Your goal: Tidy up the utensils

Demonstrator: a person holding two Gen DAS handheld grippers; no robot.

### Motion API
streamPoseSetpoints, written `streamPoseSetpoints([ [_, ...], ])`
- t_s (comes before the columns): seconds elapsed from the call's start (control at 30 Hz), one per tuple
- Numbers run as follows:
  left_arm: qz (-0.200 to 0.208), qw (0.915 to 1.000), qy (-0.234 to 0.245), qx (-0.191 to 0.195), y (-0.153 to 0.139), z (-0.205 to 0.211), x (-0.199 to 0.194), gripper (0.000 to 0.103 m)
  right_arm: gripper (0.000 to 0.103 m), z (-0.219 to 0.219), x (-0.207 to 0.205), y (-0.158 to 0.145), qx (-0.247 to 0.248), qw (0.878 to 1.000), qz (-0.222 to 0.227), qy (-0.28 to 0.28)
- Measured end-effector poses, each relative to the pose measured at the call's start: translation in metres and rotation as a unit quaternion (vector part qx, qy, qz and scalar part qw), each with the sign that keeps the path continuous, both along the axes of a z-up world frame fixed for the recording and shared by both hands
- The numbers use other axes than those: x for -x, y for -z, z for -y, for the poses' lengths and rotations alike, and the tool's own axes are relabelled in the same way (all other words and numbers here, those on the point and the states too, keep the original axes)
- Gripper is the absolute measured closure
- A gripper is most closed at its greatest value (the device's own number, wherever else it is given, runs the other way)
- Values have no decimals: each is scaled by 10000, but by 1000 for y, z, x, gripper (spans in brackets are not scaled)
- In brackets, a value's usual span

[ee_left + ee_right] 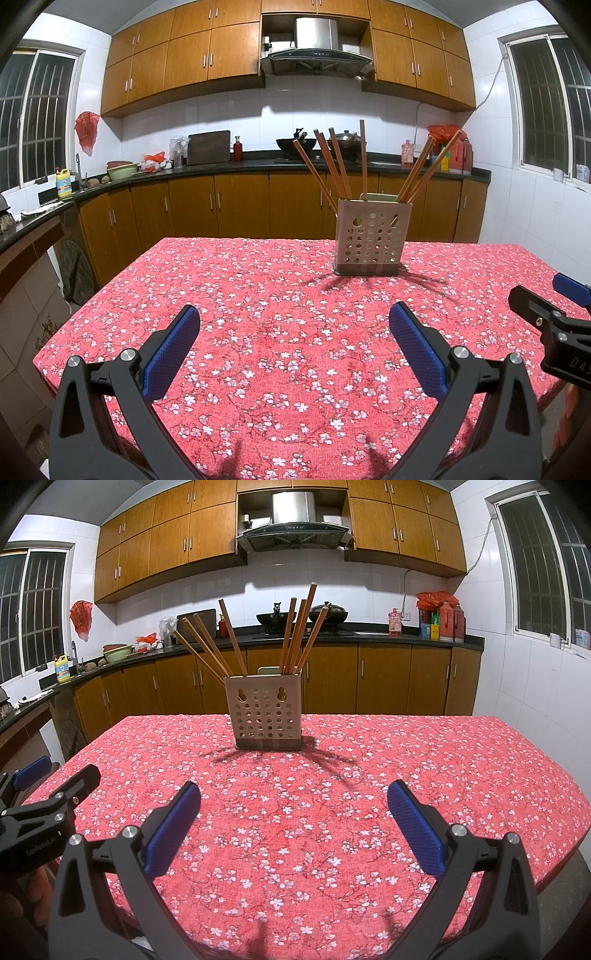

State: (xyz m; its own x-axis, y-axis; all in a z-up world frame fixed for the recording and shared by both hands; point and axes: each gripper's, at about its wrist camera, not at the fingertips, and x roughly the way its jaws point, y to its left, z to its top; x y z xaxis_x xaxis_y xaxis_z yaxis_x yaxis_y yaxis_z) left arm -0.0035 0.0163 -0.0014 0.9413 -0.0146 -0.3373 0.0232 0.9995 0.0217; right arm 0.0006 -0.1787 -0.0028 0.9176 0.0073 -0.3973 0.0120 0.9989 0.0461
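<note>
A beige perforated utensil holder (pixel 371 236) (pixel 264 716) stands upright at the far middle of the table. Several brown wooden chopsticks (pixel 336 164) (pixel 295 635) stand in it, fanned to both sides. My left gripper (pixel 294 317) is open and empty, low over the near part of the table, well short of the holder. My right gripper (pixel 294 794) is open and empty too, beside the left one. Each gripper shows at the edge of the other's view, the right (pixel 543 302) and the left (pixel 55 779).
The table wears a red cloth with white blossoms (pixel 280 332) (pixel 332 812). Behind it runs a dark kitchen counter (pixel 221 166) with woks, bottles and a cutting board. Wooden cabinets, a range hood and barred windows surround the room.
</note>
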Motion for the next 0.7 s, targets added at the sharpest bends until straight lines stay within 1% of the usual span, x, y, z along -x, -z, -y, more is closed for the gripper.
streamPoseSetpoints([
  [0.7, -17, 10000, 3, 14, 2, 0, 3, 2, 4, -2, 1, 1, -5, 10000, -11, -5],
])
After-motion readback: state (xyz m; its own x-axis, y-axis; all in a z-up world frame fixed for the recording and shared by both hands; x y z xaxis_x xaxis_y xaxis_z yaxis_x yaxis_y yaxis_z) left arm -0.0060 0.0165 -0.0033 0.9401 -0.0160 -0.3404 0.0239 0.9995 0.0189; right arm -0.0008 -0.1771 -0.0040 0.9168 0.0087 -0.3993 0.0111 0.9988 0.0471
